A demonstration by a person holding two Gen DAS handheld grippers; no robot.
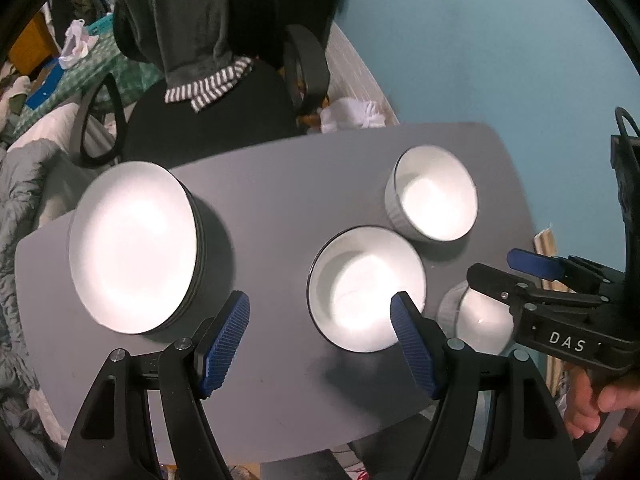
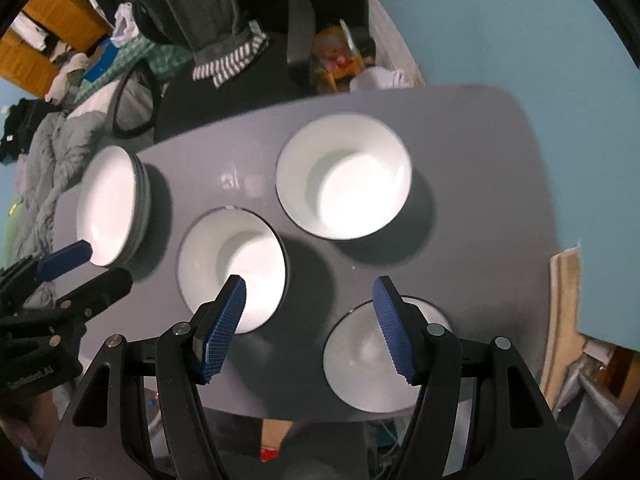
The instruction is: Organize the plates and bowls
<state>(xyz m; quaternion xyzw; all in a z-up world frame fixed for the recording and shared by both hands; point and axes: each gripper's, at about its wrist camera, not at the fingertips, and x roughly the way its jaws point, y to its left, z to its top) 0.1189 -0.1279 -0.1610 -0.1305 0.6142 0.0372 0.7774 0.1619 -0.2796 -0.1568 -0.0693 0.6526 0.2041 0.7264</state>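
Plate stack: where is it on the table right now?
The plate stack sits at the table's left end in both views, left of the middle bowl.

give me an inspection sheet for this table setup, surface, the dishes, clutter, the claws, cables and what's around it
Surface: grey table, a few small specks, otherwise bare between the dishes.
Job's things: plate stack at the left end; three white bowls standing apart, unstacked: far bowl, middle bowl, near bowl at the front edge.
Clutter: nothing seen on the table.
Claws: left claw open, above the table between plate stack and middle bowl; right claw open, above the near bowl's left side.
Cables: one black cable on the right tool.
Surroundings: office chair with grey garment behind the table, blue wall, bedding to the left.
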